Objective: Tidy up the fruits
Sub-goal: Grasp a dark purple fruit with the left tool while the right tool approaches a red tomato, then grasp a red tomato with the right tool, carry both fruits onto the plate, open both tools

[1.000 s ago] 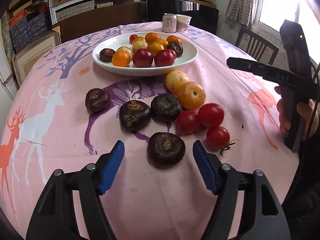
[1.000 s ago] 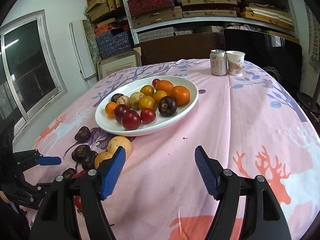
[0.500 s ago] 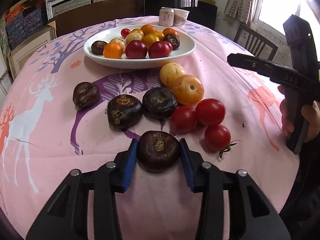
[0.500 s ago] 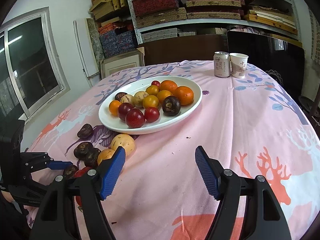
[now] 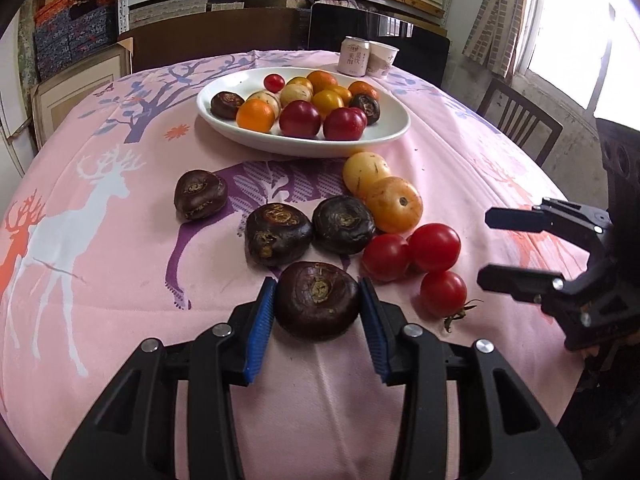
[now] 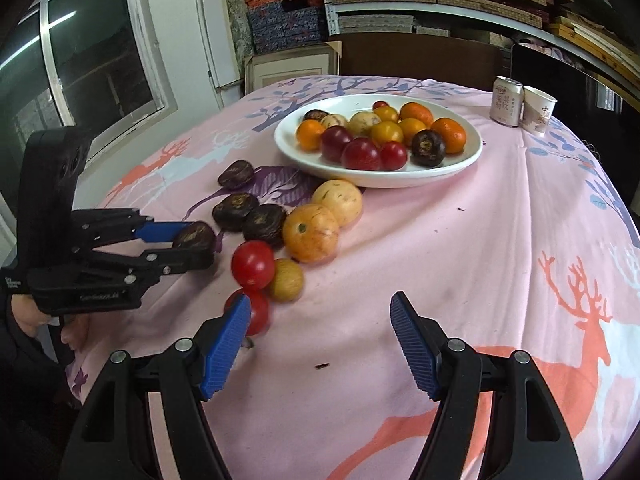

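Observation:
My left gripper point(image 5: 318, 300) is shut on a dark water chestnut point(image 5: 318, 300) that rests on the pink cloth, with a blue pad pressed to each side. From the right wrist view the same left gripper point(image 6: 196, 245) shows at the left, still shut on that chestnut point(image 6: 195, 235). Three more chestnuts point(image 5: 279, 233), two yellow-orange fruits point(image 5: 394, 204) and three red tomatoes point(image 5: 434, 246) lie loose just beyond. A white plate point(image 5: 304, 146) of mixed fruit stands behind them. My right gripper point(image 6: 320, 312) hangs open over bare cloth, right of the tomatoes point(image 6: 253, 264), and appears at the right edge as the right gripper point(image 5: 486, 248).
A drink can point(image 6: 507, 101) and a paper cup point(image 6: 538, 110) stand at the table's far side. A wooden chair point(image 5: 516, 118) is beyond the right edge. Shelves of boxes line the back wall. The plate point(image 6: 380, 181) rim lies close to the loose fruit.
My left jaws closed from wide apart onto the nearest water chestnut. My right gripper rolled and moved closer to the loose fruit, and now sits lower in the left wrist view.

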Demonstrator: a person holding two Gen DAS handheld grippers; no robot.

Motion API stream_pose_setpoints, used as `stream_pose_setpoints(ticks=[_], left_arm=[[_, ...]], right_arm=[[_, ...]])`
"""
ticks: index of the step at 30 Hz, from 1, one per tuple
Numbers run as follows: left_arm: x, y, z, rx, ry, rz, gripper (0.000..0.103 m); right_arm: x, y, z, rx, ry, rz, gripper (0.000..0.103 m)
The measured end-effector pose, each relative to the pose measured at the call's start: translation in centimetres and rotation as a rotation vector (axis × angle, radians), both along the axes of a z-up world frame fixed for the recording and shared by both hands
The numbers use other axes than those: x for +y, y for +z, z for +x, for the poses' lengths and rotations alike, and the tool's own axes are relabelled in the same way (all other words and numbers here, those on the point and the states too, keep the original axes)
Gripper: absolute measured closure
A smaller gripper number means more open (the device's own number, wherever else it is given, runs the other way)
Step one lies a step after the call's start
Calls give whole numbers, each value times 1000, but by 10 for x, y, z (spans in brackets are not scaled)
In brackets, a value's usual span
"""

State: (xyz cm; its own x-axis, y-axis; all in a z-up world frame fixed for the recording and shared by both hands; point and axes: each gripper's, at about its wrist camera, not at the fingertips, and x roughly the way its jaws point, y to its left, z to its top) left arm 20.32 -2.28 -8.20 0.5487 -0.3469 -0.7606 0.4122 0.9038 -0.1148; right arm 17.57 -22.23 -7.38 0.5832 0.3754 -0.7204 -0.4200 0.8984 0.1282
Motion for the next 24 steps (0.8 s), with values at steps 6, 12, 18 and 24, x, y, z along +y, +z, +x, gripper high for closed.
stream_pose_setpoints(ticks=[6, 12, 18, 24], left_arm=[[4, 2, -2, -10, 20, -8, 62], [5, 2, -2, -8, 21, -12, 62], [5, 2, -2, -8, 22, -14, 62], [5, 2, -2, -7, 24, -12, 62]], right_arm=[[27, -6, -2, 39, 45, -39, 30], [40, -19, 6, 90, 40, -86, 44], [40, -19, 4, 84, 49, -79, 66], [38, -18, 1, 83, 55, -65, 73]])
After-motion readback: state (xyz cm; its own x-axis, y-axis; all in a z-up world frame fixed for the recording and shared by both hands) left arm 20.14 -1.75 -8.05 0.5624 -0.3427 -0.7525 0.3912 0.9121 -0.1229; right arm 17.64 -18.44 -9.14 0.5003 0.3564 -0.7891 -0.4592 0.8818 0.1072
